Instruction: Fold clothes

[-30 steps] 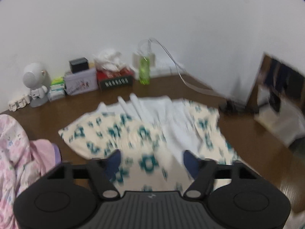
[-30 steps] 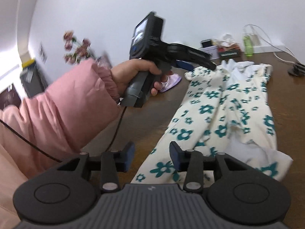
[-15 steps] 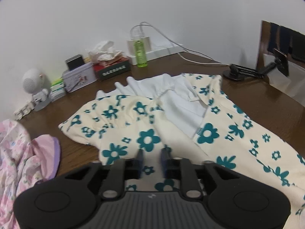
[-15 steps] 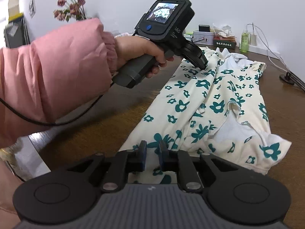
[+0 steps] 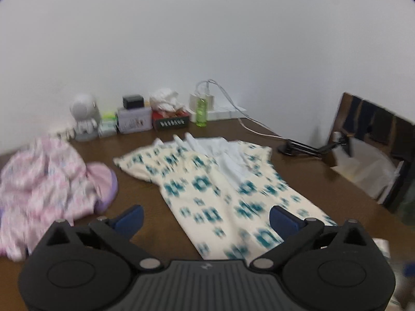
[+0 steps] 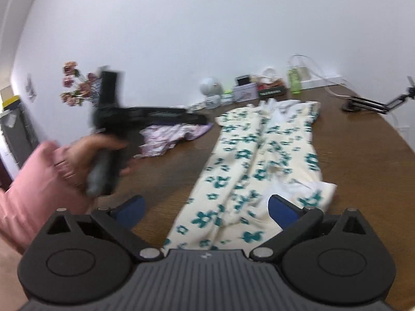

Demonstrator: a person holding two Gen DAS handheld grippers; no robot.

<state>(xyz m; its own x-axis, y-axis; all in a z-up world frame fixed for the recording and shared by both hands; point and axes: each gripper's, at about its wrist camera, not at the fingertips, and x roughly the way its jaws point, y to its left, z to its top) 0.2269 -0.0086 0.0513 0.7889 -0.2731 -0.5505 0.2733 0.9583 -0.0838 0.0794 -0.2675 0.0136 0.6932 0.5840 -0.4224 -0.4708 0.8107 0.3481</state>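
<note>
A cream garment with teal flowers (image 5: 207, 181) (image 6: 259, 155) lies lengthwise on the brown table (image 5: 145, 194), with its white lining showing at the far end. My left gripper (image 5: 206, 219) hovers above its near part. The jaws are opening wide and the blue pads (image 5: 129, 219) touch no cloth. My right gripper (image 6: 205, 210) hangs over the near end, jaws also opening wide, with the cloth below and not pinched. In the right wrist view, a hand (image 6: 85, 155) in a pink sleeve holds the left gripper's handle (image 6: 103, 171) to the left of the garment.
A crumpled pink garment (image 5: 44, 181) (image 6: 168, 137) lies left of the floral one. Along the wall stand a white round figure (image 5: 84, 119), tins, a tissue box (image 5: 170, 121) and a green bottle (image 5: 201, 112). A black stand (image 5: 298, 147) and dried flowers (image 6: 77, 85) sit at the sides.
Half a second ago both grippers were nearly shut low on the floral cloth. Now both stand wide open and have drawn back and up; the left one has swung left.
</note>
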